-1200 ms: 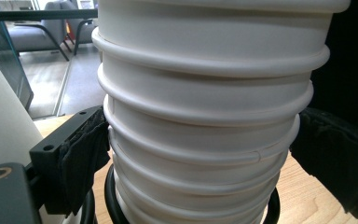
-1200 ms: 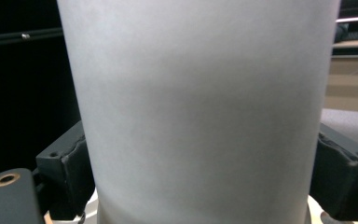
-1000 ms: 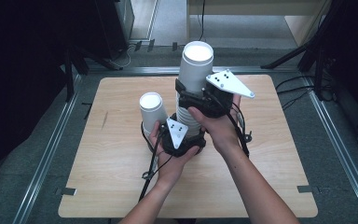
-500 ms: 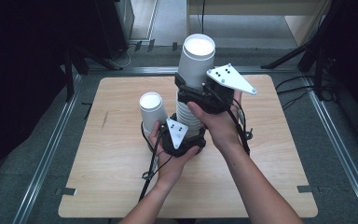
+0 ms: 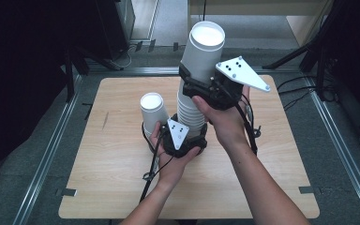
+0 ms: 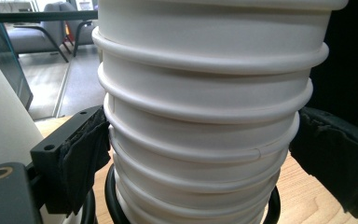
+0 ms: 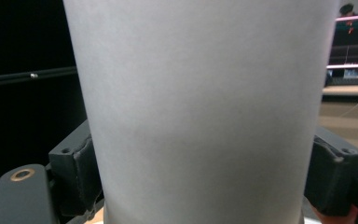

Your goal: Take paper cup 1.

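A tall stack of upturned white paper cups (image 5: 190,112) (image 6: 205,116) stands mid-table. My left gripper (image 5: 188,135) (image 6: 200,158) is shut on its lower part, a padded jaw pressing each side of the ribbed rims. Higher up, my right gripper (image 5: 200,88) (image 7: 205,182) is shut on the top cup (image 5: 202,51) (image 7: 205,107), which stands raised partway out of the stack. A single upturned white cup (image 5: 152,108) (image 6: 0,121) stands just left of the stack, close to my left hand.
The wooden table (image 5: 112,178) has bare board on all sides of the cups. Black cable (image 6: 107,200) loops round the foot of the stack and trails toward the front edge. Metal rails (image 5: 47,159) and dark stands border the table.
The right gripper has risen with the top cup, drawing it further out of the stack. The left gripper and the lower stack have stayed put.
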Action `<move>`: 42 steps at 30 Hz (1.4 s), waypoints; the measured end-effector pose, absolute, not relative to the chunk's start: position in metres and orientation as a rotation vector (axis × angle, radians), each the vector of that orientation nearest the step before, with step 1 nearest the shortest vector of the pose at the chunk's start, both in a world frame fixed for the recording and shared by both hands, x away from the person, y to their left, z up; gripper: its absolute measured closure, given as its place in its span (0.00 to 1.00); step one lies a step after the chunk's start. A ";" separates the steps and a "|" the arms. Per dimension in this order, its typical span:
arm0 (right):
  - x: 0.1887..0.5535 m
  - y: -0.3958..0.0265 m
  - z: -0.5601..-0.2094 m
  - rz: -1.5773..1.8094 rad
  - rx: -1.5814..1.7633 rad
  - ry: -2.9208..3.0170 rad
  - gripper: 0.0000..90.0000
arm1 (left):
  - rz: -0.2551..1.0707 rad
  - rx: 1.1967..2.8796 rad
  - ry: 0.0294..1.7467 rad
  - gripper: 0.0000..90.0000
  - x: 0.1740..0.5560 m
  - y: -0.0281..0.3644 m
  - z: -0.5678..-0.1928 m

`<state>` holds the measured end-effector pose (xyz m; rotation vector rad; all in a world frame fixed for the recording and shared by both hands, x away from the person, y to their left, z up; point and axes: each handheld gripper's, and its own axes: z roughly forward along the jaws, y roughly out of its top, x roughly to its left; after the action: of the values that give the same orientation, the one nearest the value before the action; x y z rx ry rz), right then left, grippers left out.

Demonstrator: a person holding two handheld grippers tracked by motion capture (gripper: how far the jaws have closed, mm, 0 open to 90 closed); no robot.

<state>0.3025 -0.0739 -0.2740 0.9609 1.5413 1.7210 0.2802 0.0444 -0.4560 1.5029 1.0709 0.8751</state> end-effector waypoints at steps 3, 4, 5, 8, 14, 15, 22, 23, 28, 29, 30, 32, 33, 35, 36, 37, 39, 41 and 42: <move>0.299 -0.076 -0.269 1.723 0.949 1.522 0.17 | 0.876 1.506 1.071 0.06 0.280 0.045 -0.456; 0.298 -0.077 -0.267 1.730 0.951 1.515 0.17 | 0.876 1.507 1.071 0.06 0.280 0.045 -0.456; 0.298 -0.078 -0.266 1.735 0.950 1.509 0.17 | 0.876 1.505 1.071 0.06 0.280 0.044 -0.456; 0.294 -0.081 -0.261 1.754 0.950 1.484 0.17 | 0.877 1.503 1.071 0.06 0.280 0.044 -0.456; 0.289 -0.089 -0.255 1.762 0.952 1.456 0.17 | 0.879 1.502 1.071 0.06 0.280 0.044 -0.456; 0.289 -0.091 -0.254 1.765 0.953 1.453 0.17 | 0.879 1.503 1.071 0.06 0.280 0.044 -0.456; 0.280 -0.107 -0.250 1.753 0.939 1.429 0.17 | 0.881 1.504 1.069 0.07 0.280 0.044 -0.457; 0.279 -0.109 -0.251 1.750 0.937 1.428 0.17 | 0.883 1.507 1.066 0.07 0.280 0.044 -0.457; 0.273 -0.125 -0.257 1.744 0.950 1.413 0.16 | 0.895 1.520 1.053 0.08 0.280 0.045 -0.458; 0.272 -0.128 -0.259 1.745 0.953 1.409 0.16 | 0.894 1.522 1.053 0.08 0.280 0.045 -0.457; 0.271 -0.132 -0.261 1.745 0.961 1.405 0.16 | 0.894 1.523 1.054 0.08 0.279 0.045 -0.457; 0.268 -0.138 -0.265 1.738 0.966 1.401 0.16 | 0.889 1.526 1.055 0.08 0.279 0.046 -0.457; 0.267 -0.141 -0.268 1.734 0.969 1.401 0.16 | 0.882 1.523 1.052 0.08 0.279 0.046 -0.457; 0.266 -0.147 -0.273 1.725 0.978 1.400 0.16 | 0.879 1.523 1.044 0.08 0.278 0.048 -0.457; 0.265 -0.150 -0.276 1.722 0.984 1.400 0.16 | 0.876 1.524 1.042 0.08 0.277 0.048 -0.457; 0.265 -0.156 -0.282 1.714 0.995 1.399 0.16 | 0.869 1.524 1.039 0.08 0.277 0.049 -0.457; 0.264 -0.161 -0.287 1.712 1.012 1.401 0.16 | 0.850 1.538 1.030 0.08 0.273 0.051 -0.455; 0.263 -0.164 -0.290 1.709 1.017 1.399 0.16 | 0.837 1.539 1.020 0.06 0.271 0.051 -0.455; 0.262 -0.167 -0.293 1.705 1.024 1.398 0.16 | 0.829 1.549 1.010 0.02 0.269 0.052 -0.454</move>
<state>0.2623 -0.1669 -0.2934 1.0240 1.3982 1.7051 0.2686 0.0524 -0.4545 1.5492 1.0098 0.8291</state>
